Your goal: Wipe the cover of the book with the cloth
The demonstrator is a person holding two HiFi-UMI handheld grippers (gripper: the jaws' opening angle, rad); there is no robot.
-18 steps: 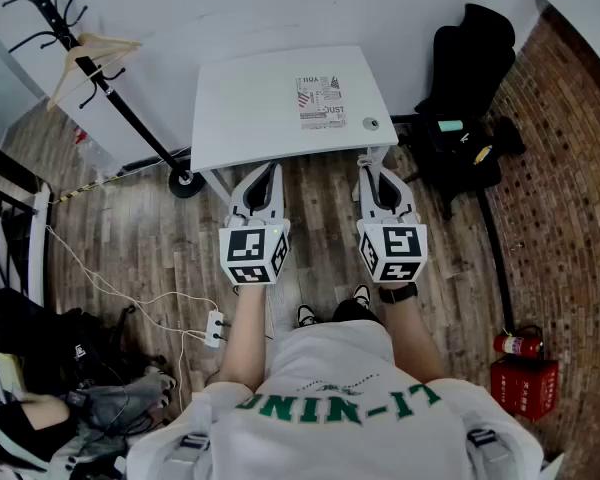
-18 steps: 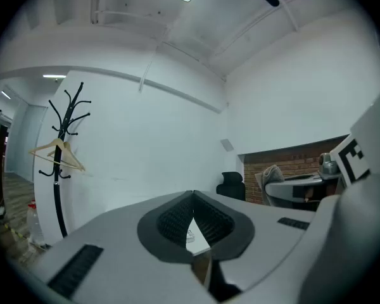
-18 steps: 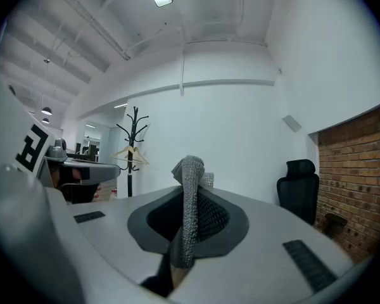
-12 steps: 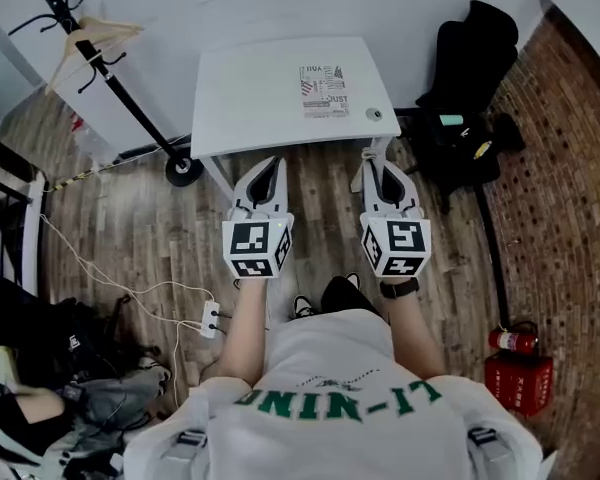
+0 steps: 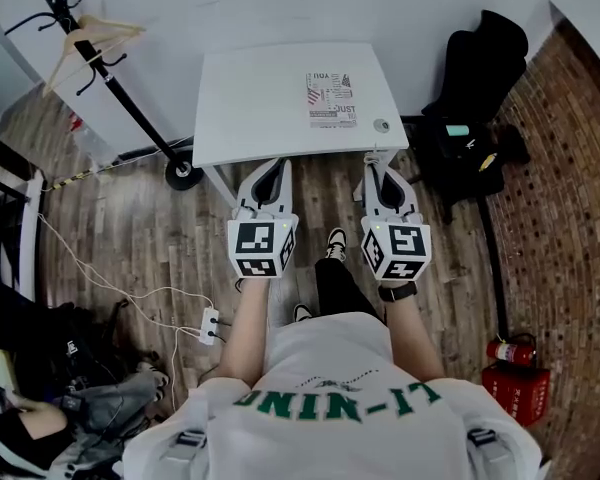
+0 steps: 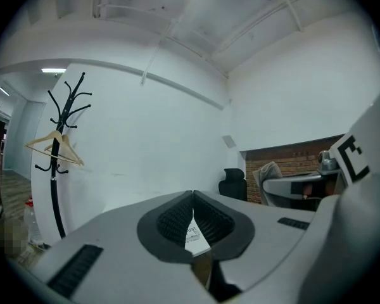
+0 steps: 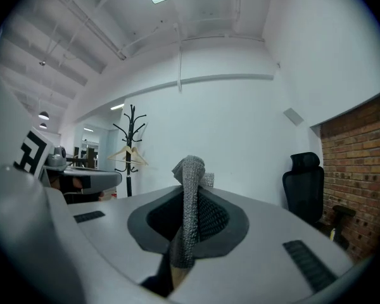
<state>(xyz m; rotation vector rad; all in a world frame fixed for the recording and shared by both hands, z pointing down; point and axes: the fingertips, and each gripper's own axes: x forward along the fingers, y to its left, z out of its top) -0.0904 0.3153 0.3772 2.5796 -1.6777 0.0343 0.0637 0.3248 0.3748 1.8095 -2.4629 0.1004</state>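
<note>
The book (image 5: 332,99), with a red, white and black printed cover, lies flat at the right back of the white table (image 5: 250,98). Both grippers hang in front of the table's near edge, over the wooden floor and short of the book. My left gripper (image 5: 269,171) (image 6: 193,195) is shut with nothing between its jaws; a sliver of the book (image 6: 191,235) shows through the gap below its tips. My right gripper (image 5: 378,162) (image 7: 194,173) is shut on a grey knitted cloth (image 7: 189,211), which sticks up past the tips. The head view does not show the cloth.
A small round object (image 5: 381,125) sits at the table's front right corner. A black coat rack (image 5: 90,53) with a wooden hanger stands left, a black office chair (image 5: 480,58) right by the brick wall. A red fire extinguisher (image 5: 510,351), cables with a power strip (image 5: 209,325) and bags lie on the floor.
The person has stepped toward the table, one foot now forward between the grippers. Both grippers sit a little nearer the table's edge. Their jaws have not changed.
</note>
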